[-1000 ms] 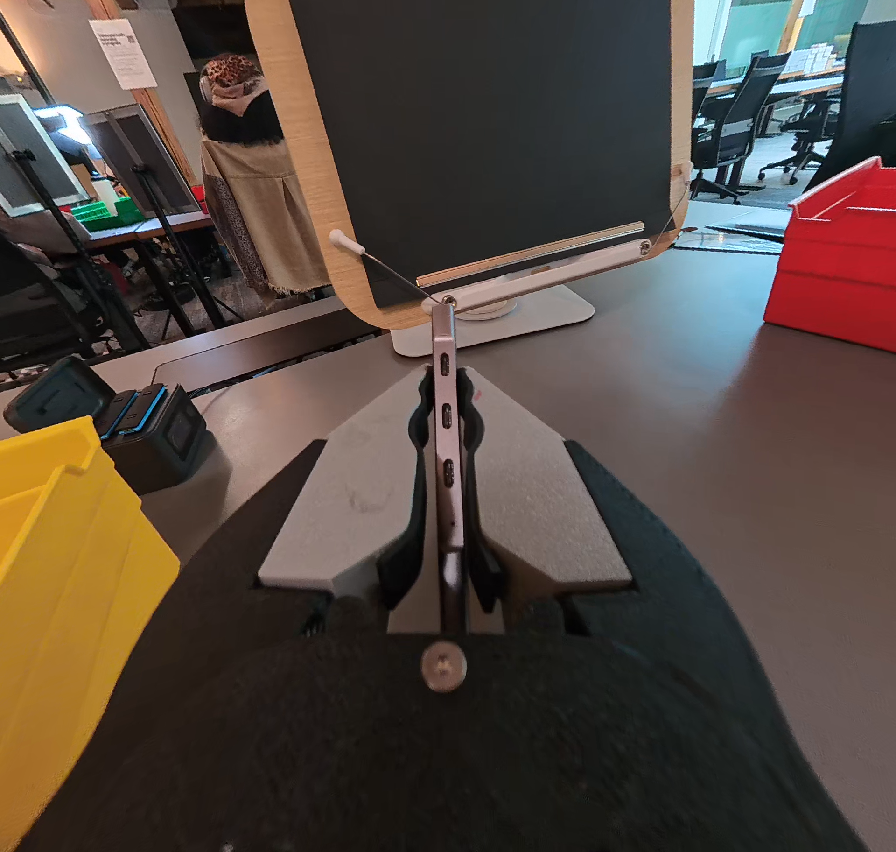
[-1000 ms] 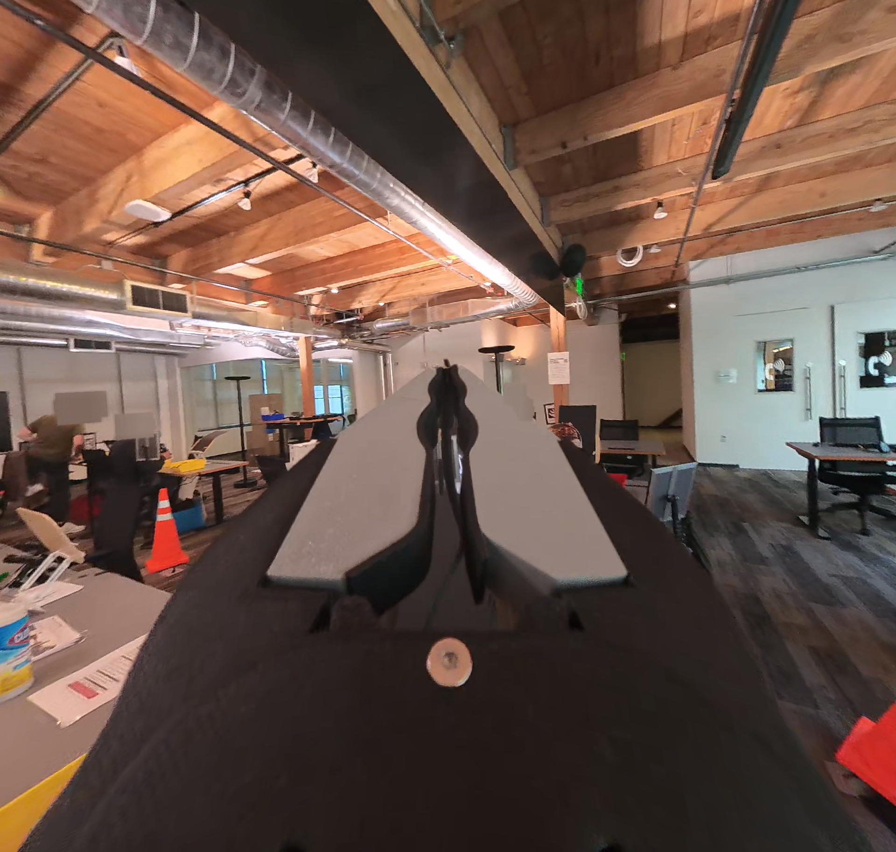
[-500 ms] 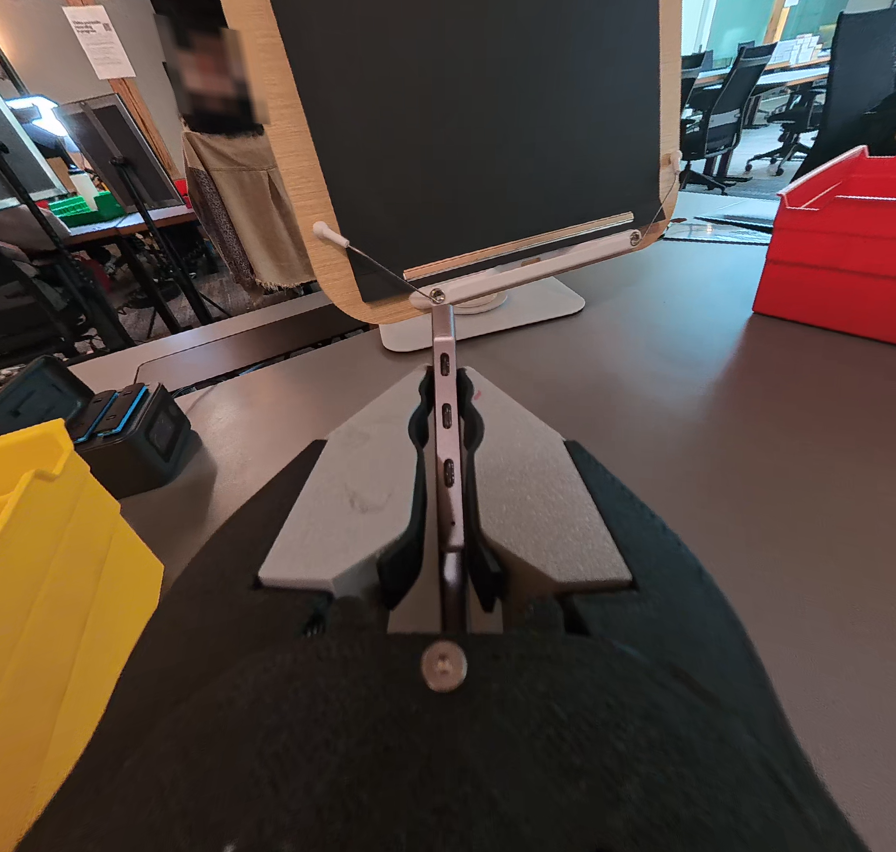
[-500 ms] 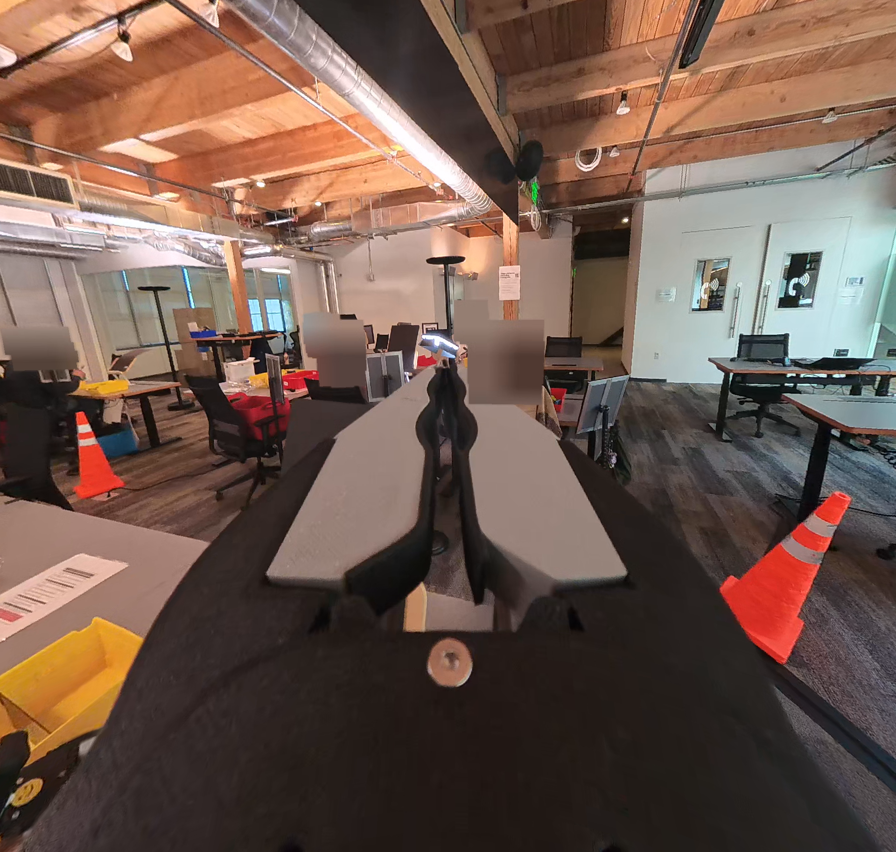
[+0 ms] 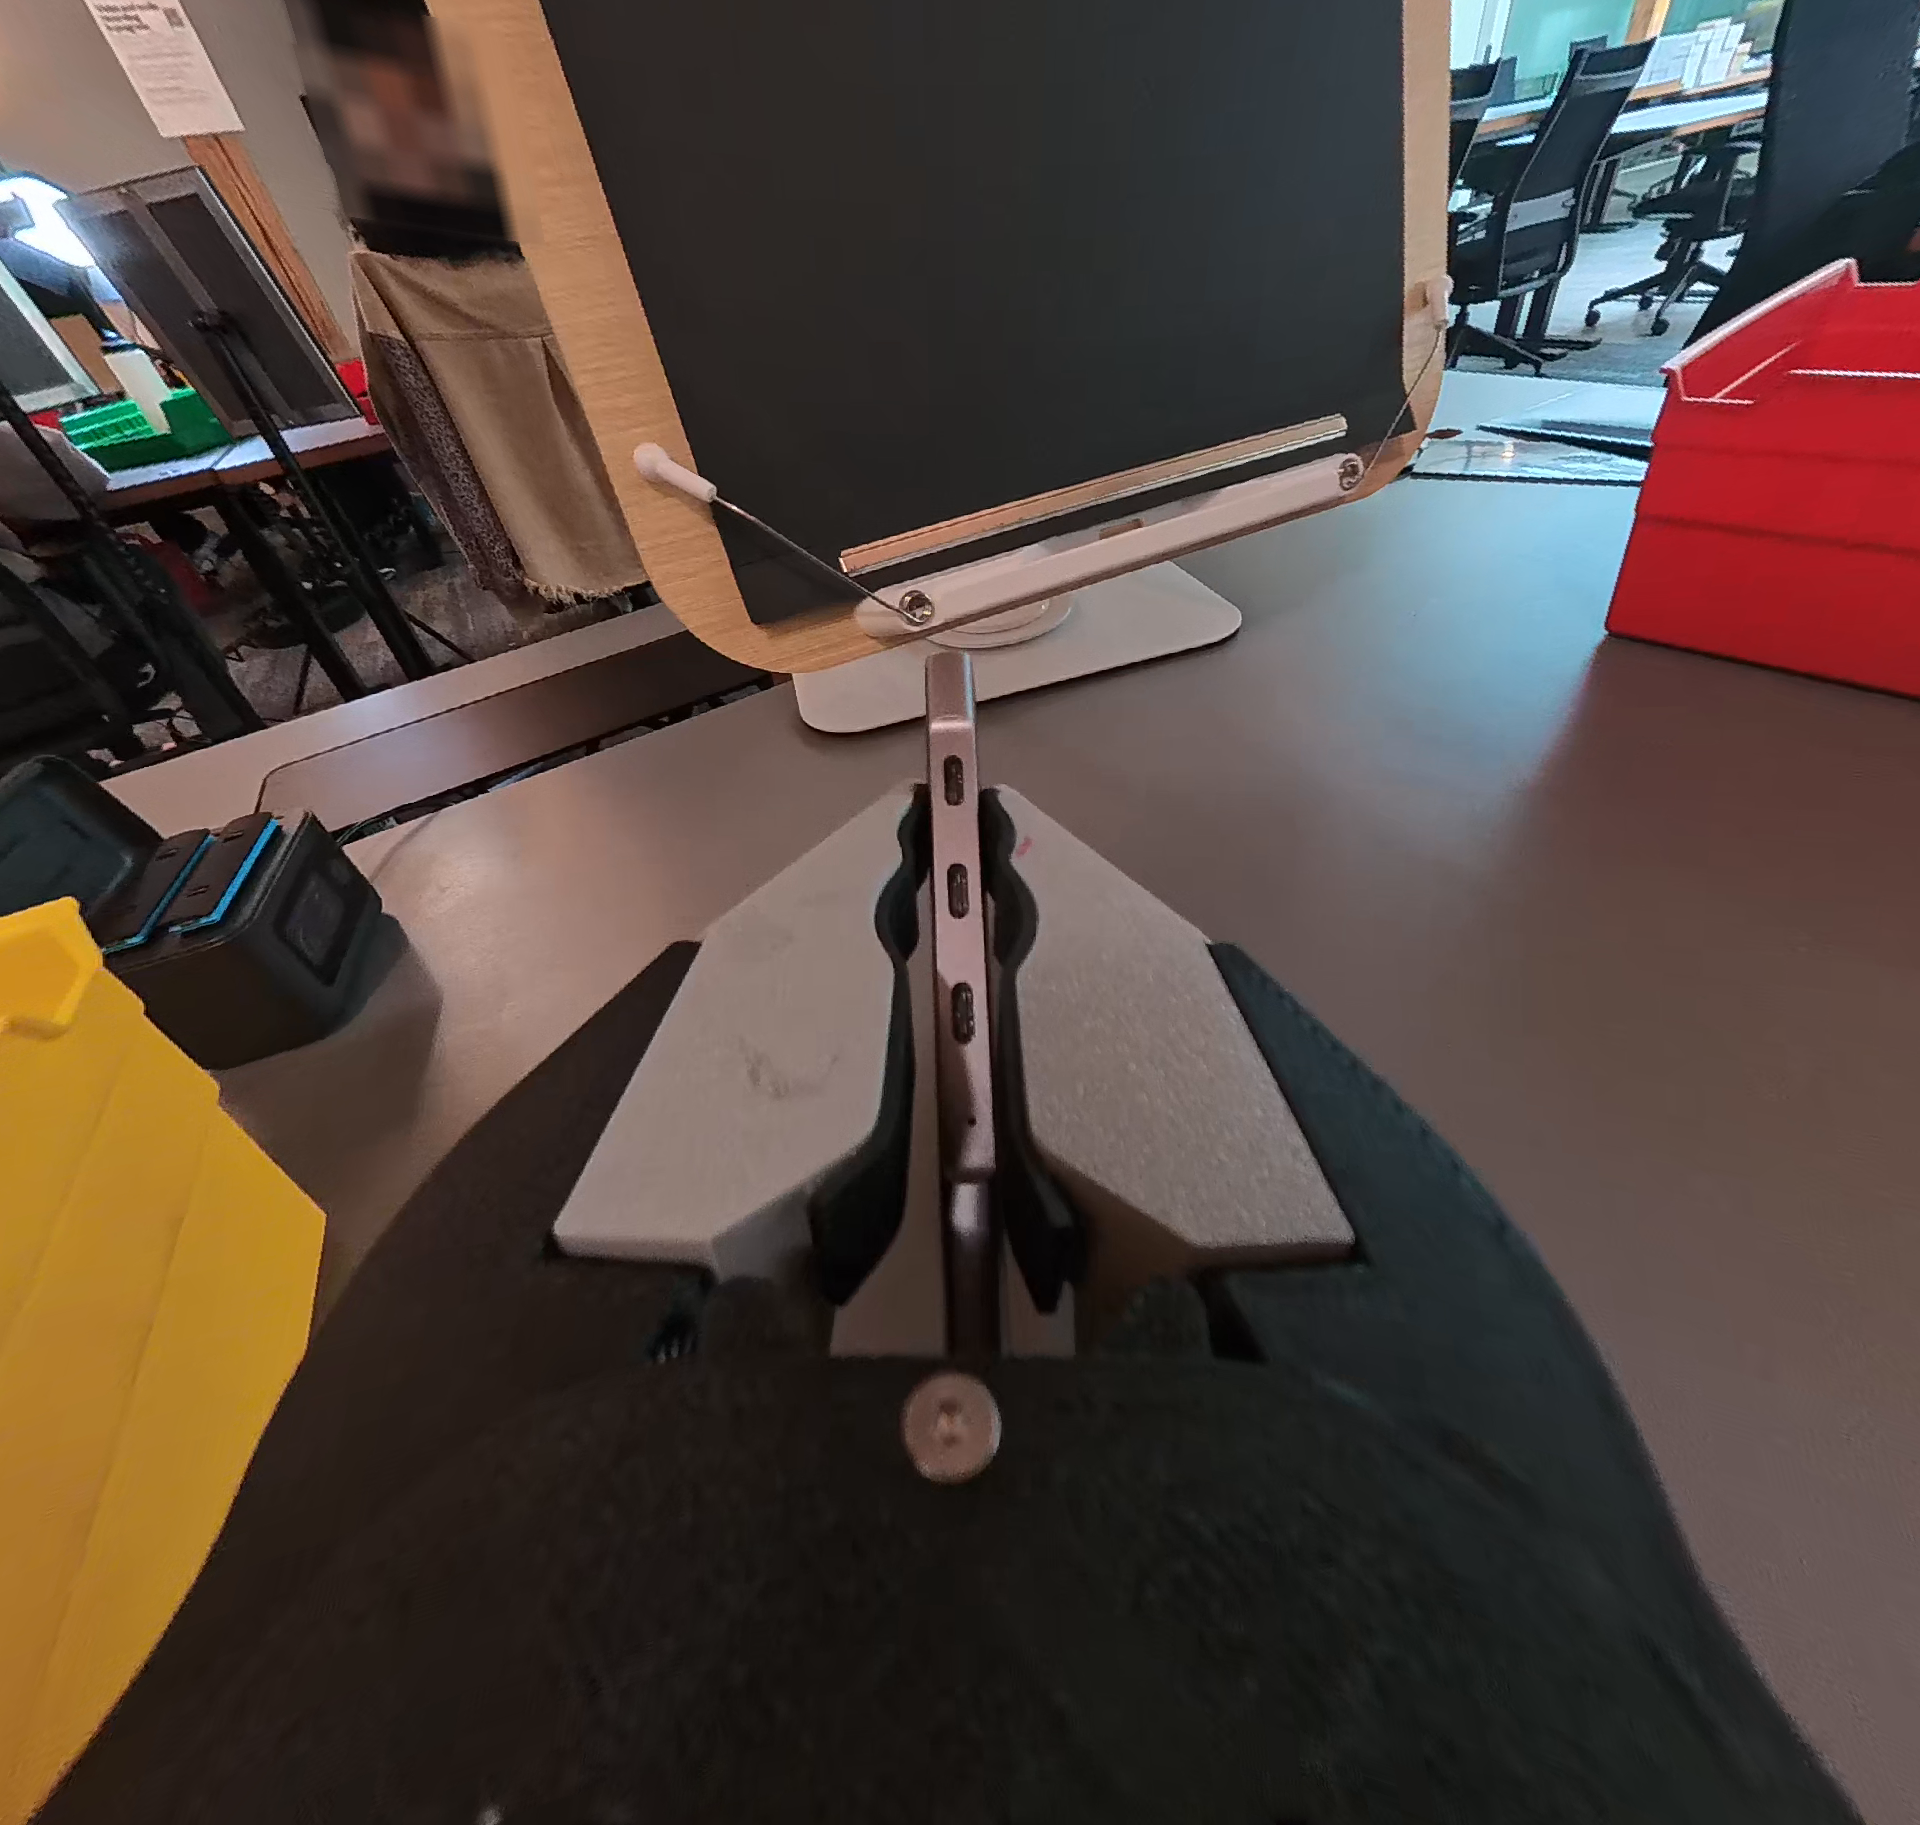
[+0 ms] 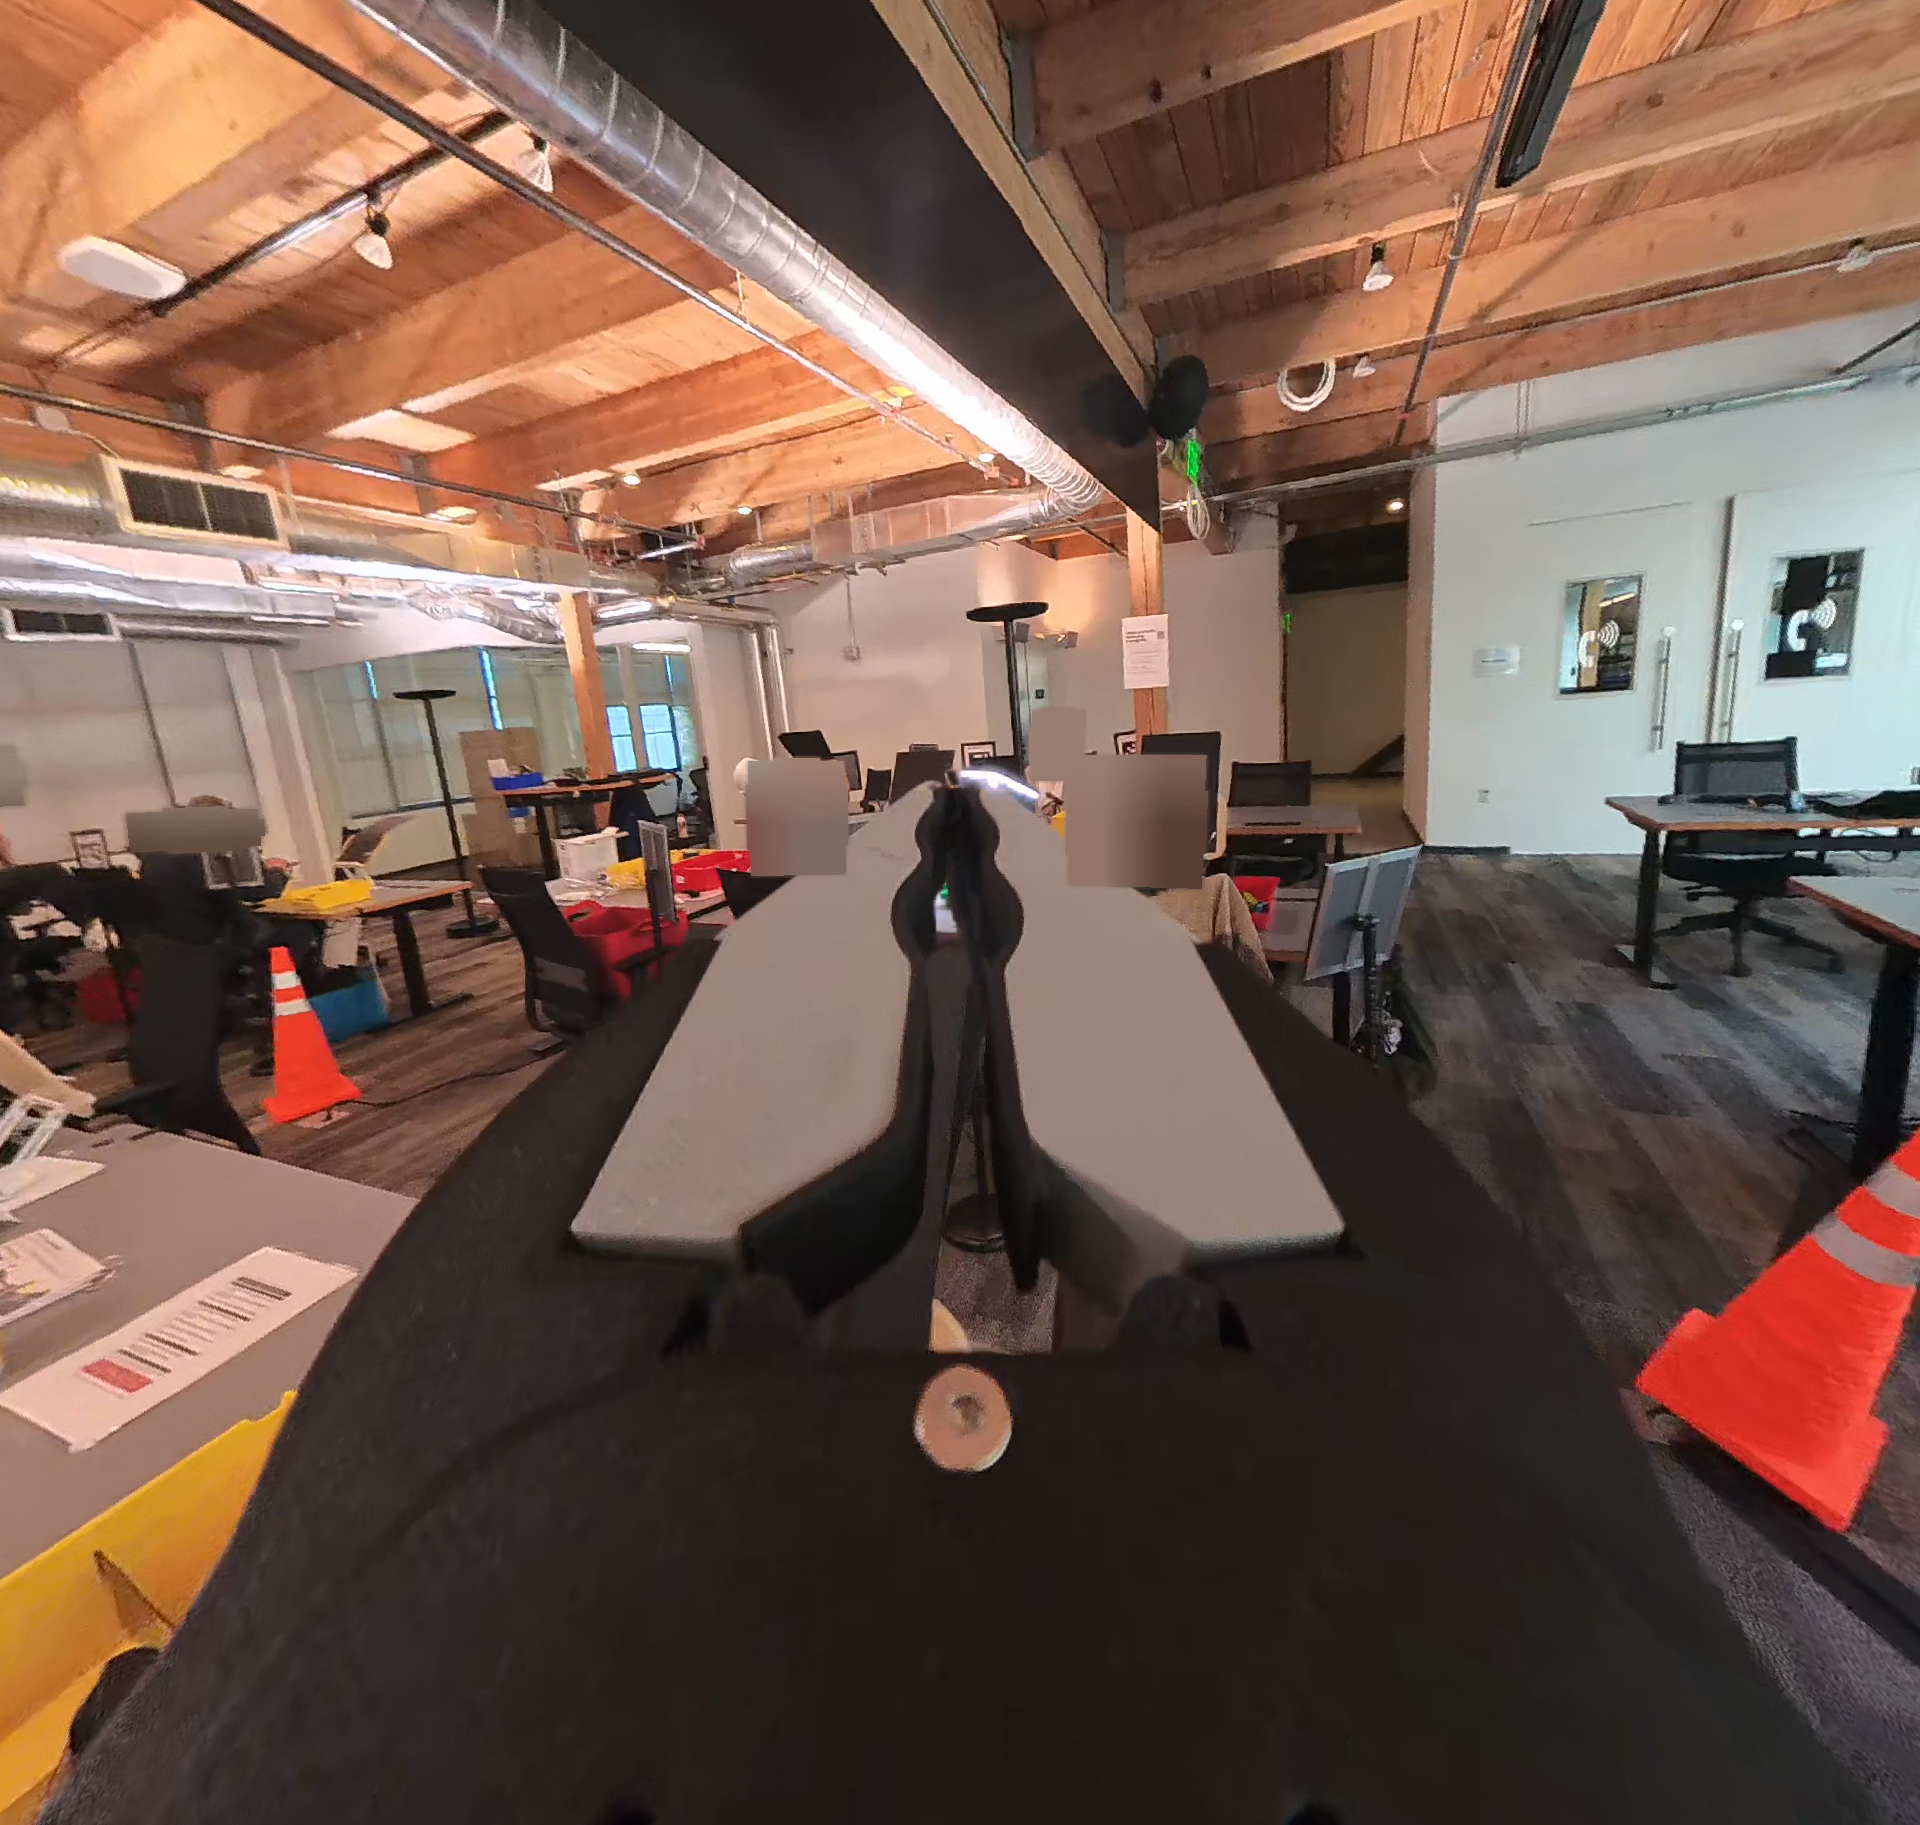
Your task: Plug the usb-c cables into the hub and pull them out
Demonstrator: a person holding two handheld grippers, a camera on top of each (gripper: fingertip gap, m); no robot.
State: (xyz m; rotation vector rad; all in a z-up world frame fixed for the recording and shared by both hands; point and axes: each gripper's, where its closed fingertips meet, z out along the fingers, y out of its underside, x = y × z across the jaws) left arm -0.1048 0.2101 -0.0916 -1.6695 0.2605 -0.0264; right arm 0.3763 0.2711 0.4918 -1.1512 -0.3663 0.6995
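Observation:
My left gripper (image 5: 956,799) is shut on the hub (image 5: 961,944), a slim grey metal bar held on edge above the table. Three USB-C ports show along the hub's top edge and all are empty. Its far end sticks out past my fingertips toward a white stand base. My right gripper (image 6: 956,809) is shut and raised, pointing across the room. A small dark nub shows at its tips; I cannot tell what it is. No cable is clearly in view.
On the dark table (image 5: 1455,944) stand a wood-framed black board (image 5: 987,217) on a white base, a red bin (image 5: 1766,528) at right, a yellow bin (image 5: 104,1256) and a black case (image 5: 239,944) at left. The right wrist view shows a yellow bin (image 6: 104,1588), an orange cone (image 6: 1797,1360) and desks. One gripper's finger ends stand about 75 cm off the other's.
My right gripper tilted down from the ceiling toward the room, then rose slightly and turned. My left gripper kept the hub and drifted only a little toward the board.

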